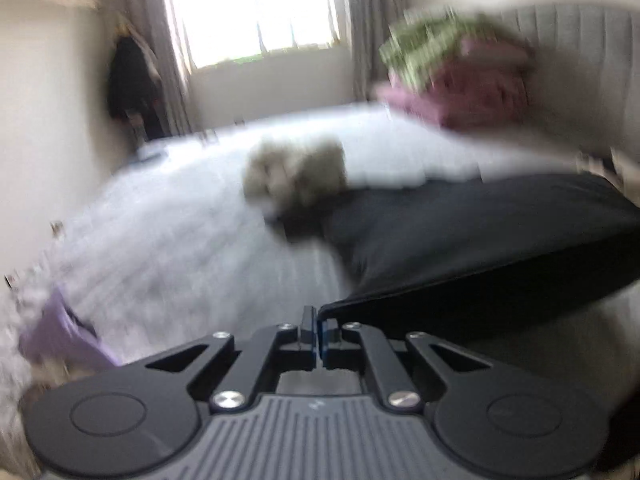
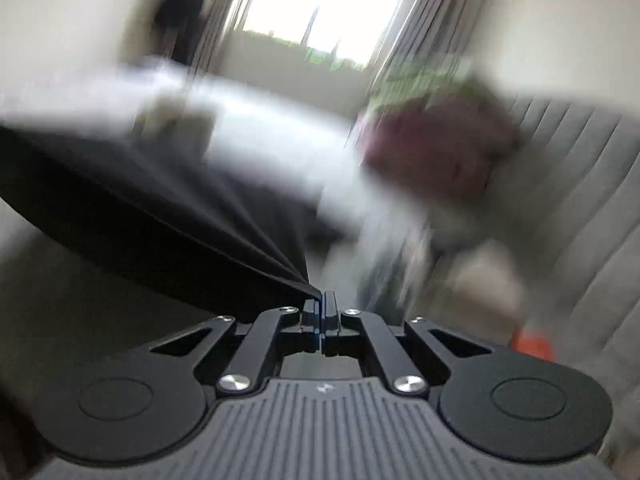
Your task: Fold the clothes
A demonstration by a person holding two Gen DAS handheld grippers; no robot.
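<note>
Both views are smeared with motion blur, so small detail is lost. The left claw (image 1: 319, 322) sits at lower centre of its frame, fingers pressed together on a corner of the black garment (image 1: 480, 240). From there the cloth spreads up and to the right, held off the white bed (image 1: 168, 232). At middle of the frame a grey-brown bundle (image 1: 296, 176) lies on the bed, touching the far edge of the black cloth. At upper right a stack of pink and green folded clothes (image 1: 452, 72) sits against the grey padded headboard (image 1: 580, 64).

The right claw (image 2: 322, 304) is likewise clamped on the black garment (image 2: 120, 200), which gathers into tight pleats at the fingertips and fans out to the left of the frame.

A small pale emblem marks each ribbed claw body; I cannot read it.
</note>
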